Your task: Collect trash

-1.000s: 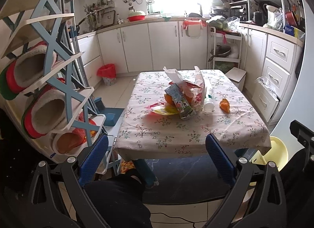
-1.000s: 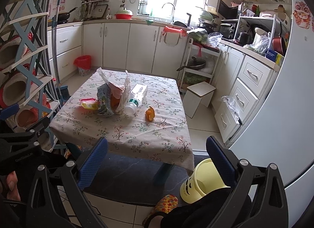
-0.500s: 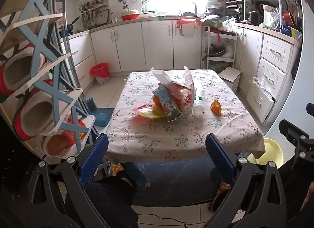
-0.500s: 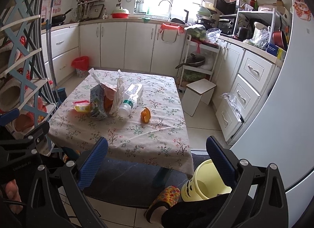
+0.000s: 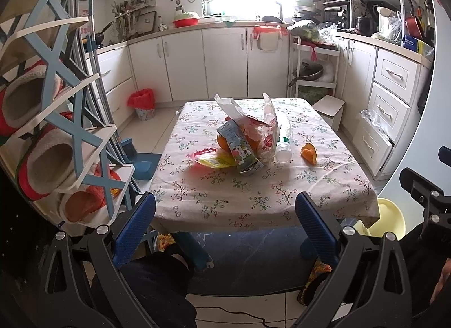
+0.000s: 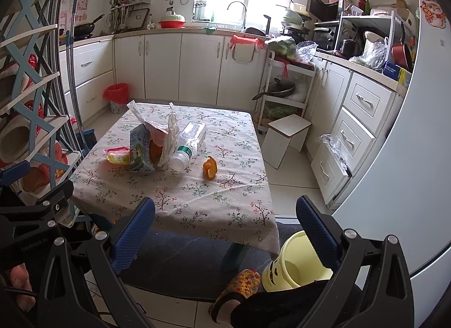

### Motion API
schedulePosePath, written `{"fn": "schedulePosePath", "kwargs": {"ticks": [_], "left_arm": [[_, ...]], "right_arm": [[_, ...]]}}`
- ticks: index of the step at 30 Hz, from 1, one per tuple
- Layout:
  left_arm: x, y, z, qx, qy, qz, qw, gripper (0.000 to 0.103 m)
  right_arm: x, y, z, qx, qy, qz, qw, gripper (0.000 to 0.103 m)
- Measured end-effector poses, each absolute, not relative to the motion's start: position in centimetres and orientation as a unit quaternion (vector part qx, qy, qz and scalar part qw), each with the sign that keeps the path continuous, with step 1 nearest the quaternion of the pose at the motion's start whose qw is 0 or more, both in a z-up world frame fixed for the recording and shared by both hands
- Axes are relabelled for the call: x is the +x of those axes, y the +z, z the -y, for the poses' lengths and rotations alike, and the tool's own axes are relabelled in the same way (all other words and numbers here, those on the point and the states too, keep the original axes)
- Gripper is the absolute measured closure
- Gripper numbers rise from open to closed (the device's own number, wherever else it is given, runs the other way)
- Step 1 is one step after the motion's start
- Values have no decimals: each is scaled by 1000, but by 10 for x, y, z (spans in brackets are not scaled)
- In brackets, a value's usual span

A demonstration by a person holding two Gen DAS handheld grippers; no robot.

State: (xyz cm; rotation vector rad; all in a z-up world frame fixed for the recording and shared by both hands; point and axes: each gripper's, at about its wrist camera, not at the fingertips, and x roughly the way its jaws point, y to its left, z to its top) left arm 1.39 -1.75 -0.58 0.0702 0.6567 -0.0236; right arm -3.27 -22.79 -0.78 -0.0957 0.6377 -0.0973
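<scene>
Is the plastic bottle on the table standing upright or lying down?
Lying down. The plastic bottle rests on its side on the table, its white cap end toward the camera, beside the plastic bag.

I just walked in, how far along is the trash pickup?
Nothing looks collected yet. Both grippers, left and right, are open and empty, short of the table. Still left there: carton, bottle, peel, yellow wrapper.
</scene>
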Motion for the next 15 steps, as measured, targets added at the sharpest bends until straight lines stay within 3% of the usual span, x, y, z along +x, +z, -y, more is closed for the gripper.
{"fn": "schedulePosePath", "kwargs": {"ticks": [15], "left_arm": [[18,-8,9,21,-10,-328,944,8]], "right_arm": [[-32,-9,220,-55,-45,-311,948,7]]}}
